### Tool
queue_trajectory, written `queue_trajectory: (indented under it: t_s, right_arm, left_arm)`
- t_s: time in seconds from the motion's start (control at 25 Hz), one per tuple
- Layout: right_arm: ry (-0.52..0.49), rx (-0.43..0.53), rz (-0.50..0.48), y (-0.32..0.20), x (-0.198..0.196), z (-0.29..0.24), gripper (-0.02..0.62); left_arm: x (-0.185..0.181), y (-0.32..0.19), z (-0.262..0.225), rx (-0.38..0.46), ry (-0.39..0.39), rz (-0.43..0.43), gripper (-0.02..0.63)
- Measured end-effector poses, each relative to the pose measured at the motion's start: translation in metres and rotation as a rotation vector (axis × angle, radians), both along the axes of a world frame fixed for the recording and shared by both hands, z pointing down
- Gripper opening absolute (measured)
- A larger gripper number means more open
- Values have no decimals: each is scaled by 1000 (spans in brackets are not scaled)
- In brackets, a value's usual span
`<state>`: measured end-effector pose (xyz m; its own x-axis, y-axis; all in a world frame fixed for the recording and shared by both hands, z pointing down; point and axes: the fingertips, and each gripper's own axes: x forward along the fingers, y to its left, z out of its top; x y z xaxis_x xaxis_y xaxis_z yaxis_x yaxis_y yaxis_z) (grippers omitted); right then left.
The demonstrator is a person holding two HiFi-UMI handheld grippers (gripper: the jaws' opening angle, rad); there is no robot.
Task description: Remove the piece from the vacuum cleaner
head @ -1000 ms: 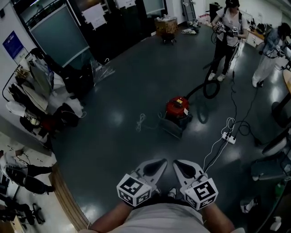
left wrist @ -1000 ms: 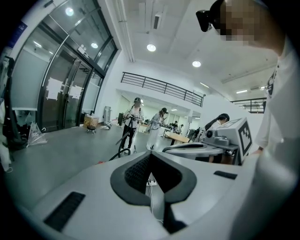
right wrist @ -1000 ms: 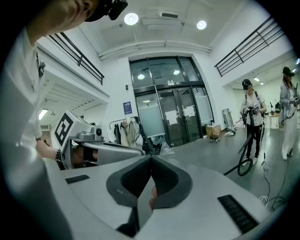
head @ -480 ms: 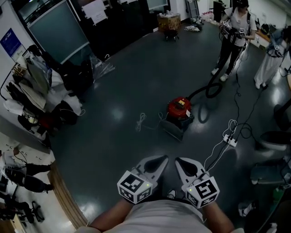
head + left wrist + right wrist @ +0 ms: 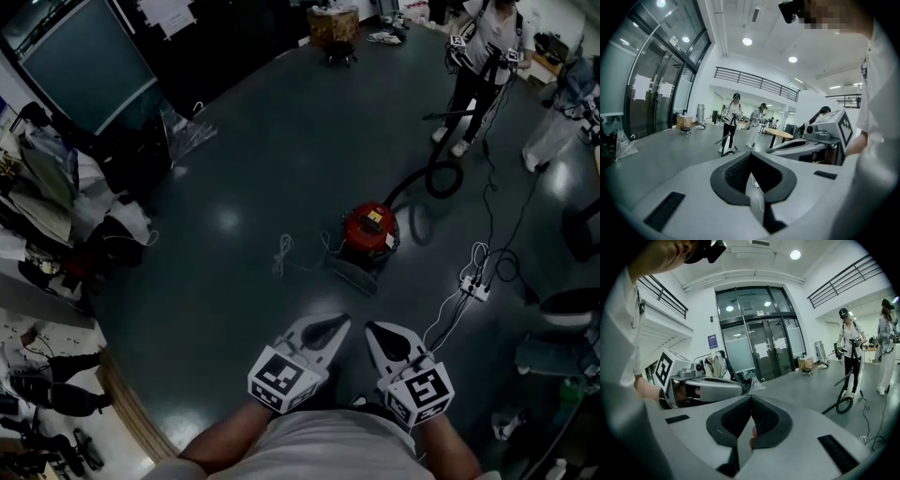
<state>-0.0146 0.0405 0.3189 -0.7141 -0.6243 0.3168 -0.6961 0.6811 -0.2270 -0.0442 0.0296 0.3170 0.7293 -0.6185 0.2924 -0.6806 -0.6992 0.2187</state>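
The red vacuum cleaner stands on the dark floor a few steps ahead, with a grey flat piece at its near side. Its black hose loops away to a person who holds the wand at the far right. My left gripper and right gripper are side by side close to my body, well short of the vacuum. Both are shut with nothing in them. In the left gripper view the left gripper's dark pads meet. In the right gripper view the hose shows at the right.
A white power strip with cables lies right of the vacuum and a loose white cord left of it. Bags and clothes pile along the left wall. A second person stands at the far right, a cart at the back.
The head view has shifted a little, so the far people and the cart sit higher in the frame. Both grippers stay shut and side by side. The vacuum has not moved.
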Motion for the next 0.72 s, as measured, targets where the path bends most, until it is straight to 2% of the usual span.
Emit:
queue_trajectory:
  t_s: [0.24, 0.44, 0.72]
  right_arm:
    - [17, -25, 65, -77, -5, 39, 12]
    - [31, -72, 89, -131, 1, 77, 12]
    - [89, -153, 69, -204, 21, 194, 12]
  left_arm:
    - [-6, -75, 47, 0, -64, 124, 5]
    - [2, -130, 93, -20, -92, 184, 5]
    - [22, -198, 213, -47, -212, 278, 5]
